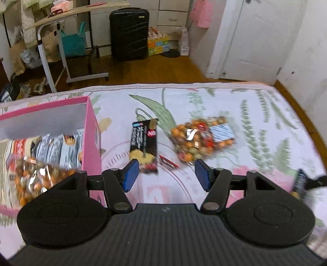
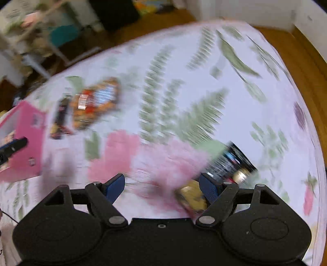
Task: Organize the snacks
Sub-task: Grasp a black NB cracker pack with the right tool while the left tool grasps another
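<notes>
A pink box stands at the left on the floral sheet, holding several snack packets. To its right lie a black snack bar packet, a small red wrapper and a clear bag of orange and green nuts. My left gripper hovers open just in front of the bar and the wrapper, nothing between its blue pads. The right wrist view is blurred. There my right gripper stands open over another black packet. This packet's yellow end pokes in beside the right finger, untouched by the pads.
The floral sheet ends at a far edge over a wooden floor. Beyond stand a black suitcase, a wheeled side table and a white door. The pink box and the nut bag show at the right wrist view's left.
</notes>
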Tool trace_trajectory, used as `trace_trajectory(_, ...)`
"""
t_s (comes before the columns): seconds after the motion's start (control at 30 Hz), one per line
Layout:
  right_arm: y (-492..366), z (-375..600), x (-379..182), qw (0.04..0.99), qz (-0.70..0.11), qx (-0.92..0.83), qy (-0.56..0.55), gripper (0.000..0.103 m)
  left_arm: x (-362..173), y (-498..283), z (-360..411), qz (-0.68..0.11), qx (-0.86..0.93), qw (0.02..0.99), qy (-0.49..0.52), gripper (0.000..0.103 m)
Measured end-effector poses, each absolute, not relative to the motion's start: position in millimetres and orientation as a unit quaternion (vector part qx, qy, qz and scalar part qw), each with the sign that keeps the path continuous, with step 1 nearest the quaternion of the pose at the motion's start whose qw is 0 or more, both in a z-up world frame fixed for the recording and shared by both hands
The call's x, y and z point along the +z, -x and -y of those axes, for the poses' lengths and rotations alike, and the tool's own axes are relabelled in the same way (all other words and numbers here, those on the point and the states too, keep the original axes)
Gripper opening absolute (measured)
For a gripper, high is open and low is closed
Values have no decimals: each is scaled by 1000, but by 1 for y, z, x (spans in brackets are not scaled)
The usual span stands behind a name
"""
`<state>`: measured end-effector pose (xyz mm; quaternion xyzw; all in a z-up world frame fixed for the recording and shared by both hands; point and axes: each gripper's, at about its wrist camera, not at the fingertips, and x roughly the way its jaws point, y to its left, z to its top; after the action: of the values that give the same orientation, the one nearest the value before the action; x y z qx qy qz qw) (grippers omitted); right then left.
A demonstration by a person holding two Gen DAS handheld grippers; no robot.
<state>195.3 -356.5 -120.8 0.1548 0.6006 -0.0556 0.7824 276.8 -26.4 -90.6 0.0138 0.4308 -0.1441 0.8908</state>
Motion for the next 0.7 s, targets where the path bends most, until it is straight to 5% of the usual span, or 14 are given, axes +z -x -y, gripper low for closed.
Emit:
trace_trajectory(0.43,-207,401,-193,727,-624,-165,-235,86,-151,-337,32,-448,-91,889,-26,60)
trace_trajectory(0.57,-223,367,-189,787,-594,-135,-97,59,-162,-344,24,-453,-83,887,-14,60)
trace_trajectory(0.7,-231,339,-193,815,-574,-76,-36,57,-172,-349,23,-452,-80,888,-12,60)
